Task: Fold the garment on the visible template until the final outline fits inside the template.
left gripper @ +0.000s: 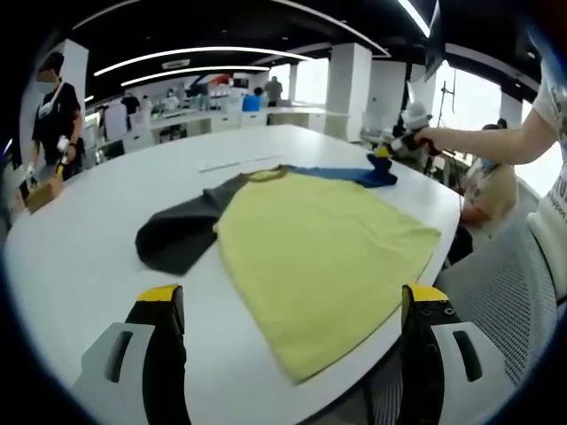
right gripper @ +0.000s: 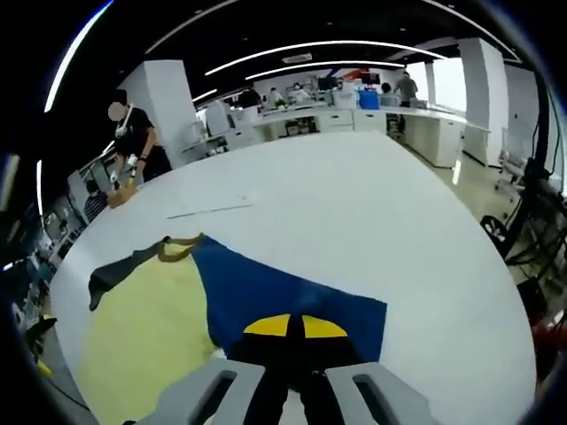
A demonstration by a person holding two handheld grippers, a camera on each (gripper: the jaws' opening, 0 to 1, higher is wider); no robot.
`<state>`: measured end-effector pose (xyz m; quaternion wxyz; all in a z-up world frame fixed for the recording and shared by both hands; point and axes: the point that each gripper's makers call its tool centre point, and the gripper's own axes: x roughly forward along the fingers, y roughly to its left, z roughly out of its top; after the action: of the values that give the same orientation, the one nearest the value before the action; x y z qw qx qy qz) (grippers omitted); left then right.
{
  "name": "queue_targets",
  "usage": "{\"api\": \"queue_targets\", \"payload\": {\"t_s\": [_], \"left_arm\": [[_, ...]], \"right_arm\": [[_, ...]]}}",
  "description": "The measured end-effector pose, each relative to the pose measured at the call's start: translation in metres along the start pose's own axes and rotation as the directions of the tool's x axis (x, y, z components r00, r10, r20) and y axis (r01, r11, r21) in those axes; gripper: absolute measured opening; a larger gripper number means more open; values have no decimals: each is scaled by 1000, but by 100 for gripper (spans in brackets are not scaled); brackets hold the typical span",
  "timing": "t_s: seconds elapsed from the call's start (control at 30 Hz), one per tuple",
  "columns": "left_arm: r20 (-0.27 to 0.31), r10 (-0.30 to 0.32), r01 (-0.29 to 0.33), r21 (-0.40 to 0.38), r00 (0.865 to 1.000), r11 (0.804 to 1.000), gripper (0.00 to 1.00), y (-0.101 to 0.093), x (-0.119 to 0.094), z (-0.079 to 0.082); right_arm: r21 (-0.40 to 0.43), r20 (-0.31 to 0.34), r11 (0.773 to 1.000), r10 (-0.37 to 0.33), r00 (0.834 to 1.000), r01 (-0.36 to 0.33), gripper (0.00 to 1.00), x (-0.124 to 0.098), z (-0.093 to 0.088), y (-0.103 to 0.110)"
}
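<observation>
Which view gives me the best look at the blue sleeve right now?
The right gripper view: the blue sleeve spreads wide just ahead of the right gripper, whose jaws are shut on its edge. The left gripper view shows it small and far, at the shirt's far side.

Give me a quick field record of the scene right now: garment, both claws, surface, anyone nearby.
garment: T-shirt lying on the table, yellow-green body, dark grey sleeve, blue sleeve
left claw: open, above the near hem, holding nothing
right claw: shut on blue sleeve's edge
surface: white round table
template: cannot make out
bystander: person at far edge
</observation>
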<state>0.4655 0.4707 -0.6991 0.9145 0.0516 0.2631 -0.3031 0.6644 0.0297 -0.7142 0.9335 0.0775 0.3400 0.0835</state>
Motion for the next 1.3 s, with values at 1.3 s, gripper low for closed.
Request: {"api": "queue_targets", "payload": {"t_s": [1.3], "left_arm": [[-7,0,0,20,1000,1000,99,0,-5,-3]], "right_arm": [[-69,-47,983,169,984,-172,0,43,25,118]]}}
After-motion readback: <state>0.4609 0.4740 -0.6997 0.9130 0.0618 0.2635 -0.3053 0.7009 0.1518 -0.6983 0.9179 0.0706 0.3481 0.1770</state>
